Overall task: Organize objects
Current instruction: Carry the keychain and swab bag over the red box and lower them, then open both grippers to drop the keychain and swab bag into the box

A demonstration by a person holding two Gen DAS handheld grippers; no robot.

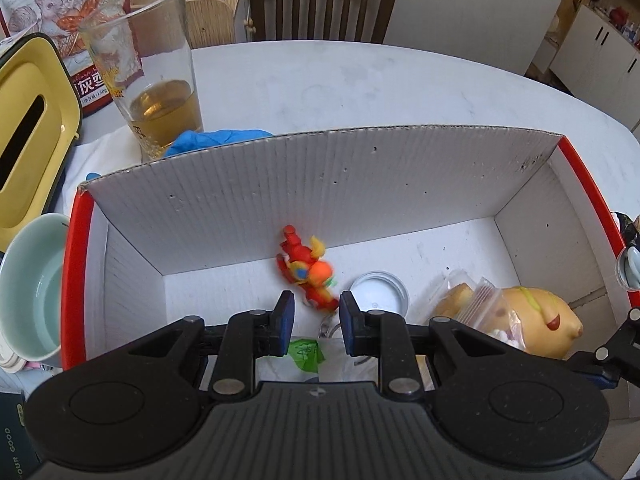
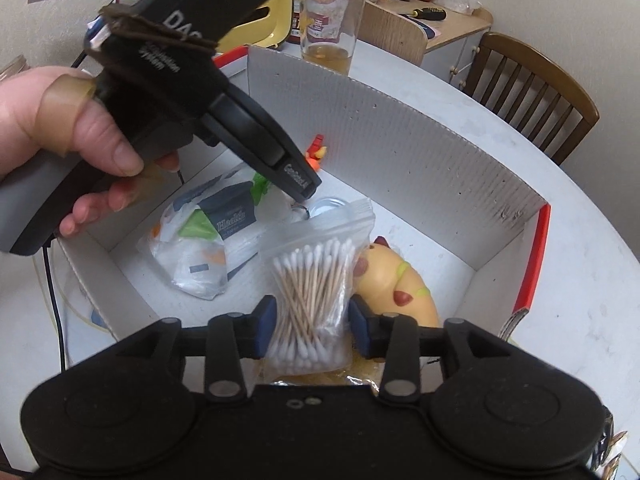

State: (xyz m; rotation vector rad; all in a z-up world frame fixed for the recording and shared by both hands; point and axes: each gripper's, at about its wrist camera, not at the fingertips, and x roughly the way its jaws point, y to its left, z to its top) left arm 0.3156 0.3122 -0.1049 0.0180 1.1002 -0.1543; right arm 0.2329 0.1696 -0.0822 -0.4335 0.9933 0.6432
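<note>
Both wrist cameras look steeply down, close, into one cardboard box (image 1: pixel 320 184).

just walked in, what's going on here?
A person is sorting odds and ends into a cardboard box, with a gripper in each hand. The right gripper has its jaws either side of a bag of cotton swabs that leans on a yellow toy; the pads look just clear of it. The left gripper is shut, low in the box by a red toy keychain; whether it grips the ring is unclear.
</note>
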